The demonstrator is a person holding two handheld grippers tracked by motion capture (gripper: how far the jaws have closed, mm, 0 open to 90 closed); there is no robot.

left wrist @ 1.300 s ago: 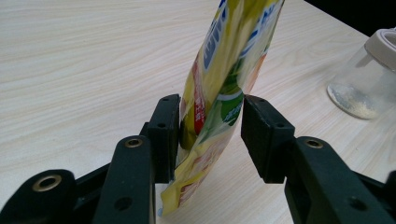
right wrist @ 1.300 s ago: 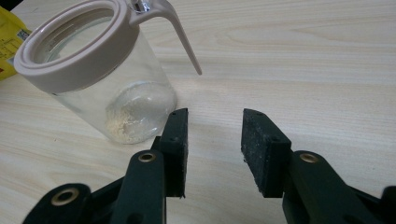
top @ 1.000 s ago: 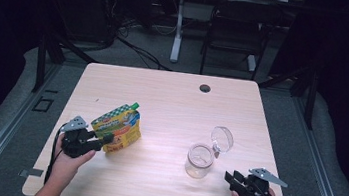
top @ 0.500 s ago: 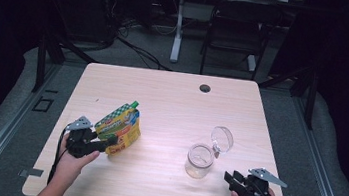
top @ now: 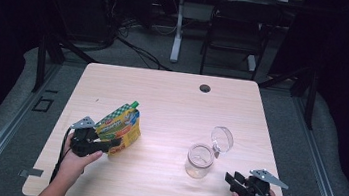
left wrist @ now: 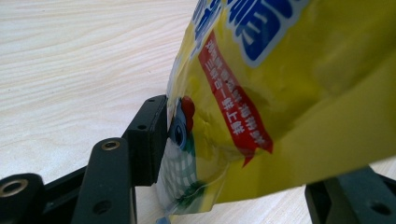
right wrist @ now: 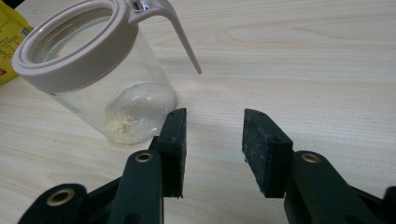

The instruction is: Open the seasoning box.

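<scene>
Glass jar stands upright on the desk at about 4 o'clock from centre, hinged lid swung open at its 1 o'clock; a thin residue of pale crumbs lies on its bottom, seen in the right gripper view. Yellow pouch — green checkered top, red banner, blue lettering — stands tilted at 8 o'clock on the desk, between the fingers of the left gripper. Those fingers have just been opening; one finger lies against the pouch, the other is cut off, so any grip cannot be confirmed. Right gripper — fingers apart, holding nothing, just beside the jar. Pouch contents not visible.
</scene>
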